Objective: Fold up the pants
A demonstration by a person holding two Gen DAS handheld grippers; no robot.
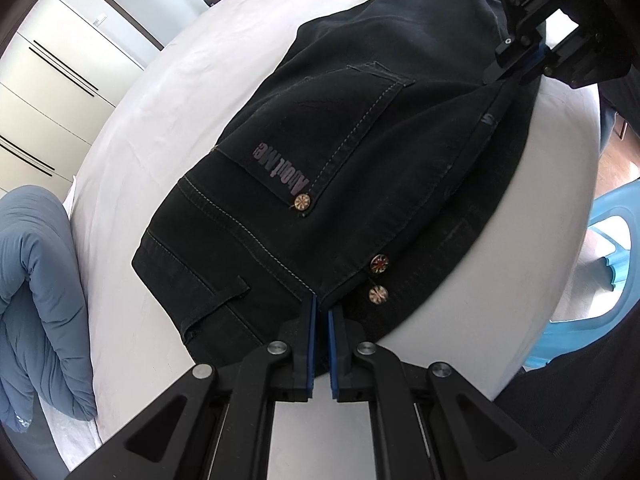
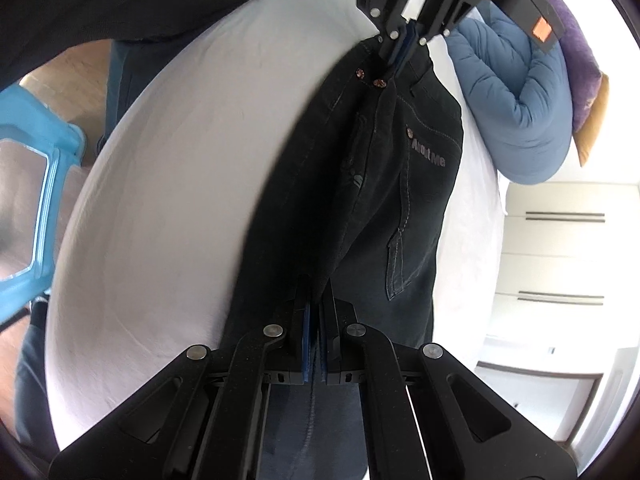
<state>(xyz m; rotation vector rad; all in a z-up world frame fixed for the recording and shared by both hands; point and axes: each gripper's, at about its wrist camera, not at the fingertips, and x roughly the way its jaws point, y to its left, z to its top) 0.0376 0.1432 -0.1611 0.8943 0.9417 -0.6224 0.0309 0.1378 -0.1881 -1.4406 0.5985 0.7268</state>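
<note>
Your left gripper (image 1: 322, 312) & right gripper (image 2: 319, 312): jaws nearly closed, each pinching the black pants (image 1: 360, 152) stretched between them near the bed (image 1: 160, 100) edge.

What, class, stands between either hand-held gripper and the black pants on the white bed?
Nothing visible. The left hand-held gripper is already shut on the black pants at the waistband by the buttons; the right hand-held gripper is shut on their far end. The white bed around them shows bare.

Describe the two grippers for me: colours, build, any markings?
Both match: matte black linkage arms with round silver pivot pins and blue pads lining the fingers. The left gripper shows an orange sticker on its body in the right wrist view. The right gripper looks identical. No cables visible.
</note>
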